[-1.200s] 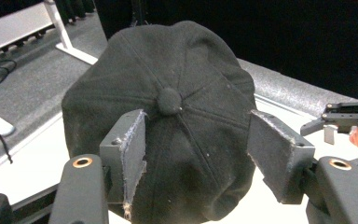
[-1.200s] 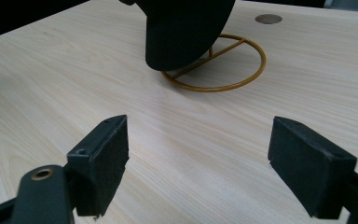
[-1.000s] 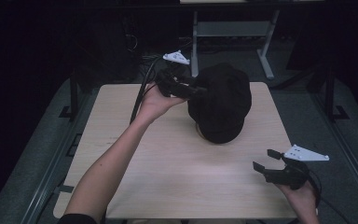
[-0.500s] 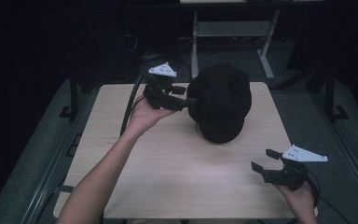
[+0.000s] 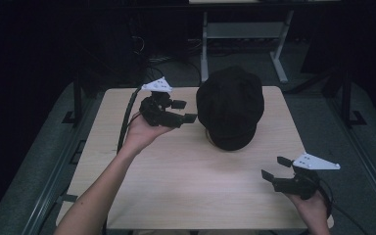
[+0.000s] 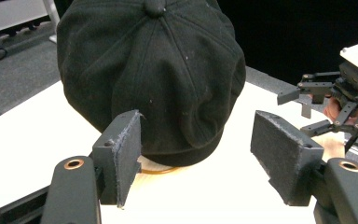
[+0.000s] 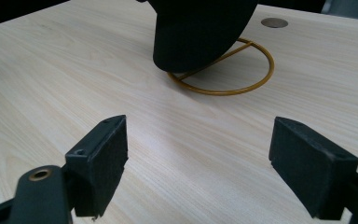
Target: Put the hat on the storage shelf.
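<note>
Sitting on a gold wire stand [image 7: 233, 70] revealed by the right gripper view: black cap [image 5: 230, 105], just ahead of left hand-held gripper [image 5: 185, 111]. Gaping empty, both; left withdrawing from cap, right hand-held gripper [image 5: 275, 167] staying put over the table [image 5: 186, 181].

Setting, as I see it: lab or workshop; pale wood-grain table [image 5: 186, 171], grey carpet [image 5: 44, 181], metal desk frame [image 5: 245, 34], floor cables [image 5: 176, 61].

Dim room; pale wood table [image 5: 186, 186]; grey floor [image 5: 39, 171].
</note>
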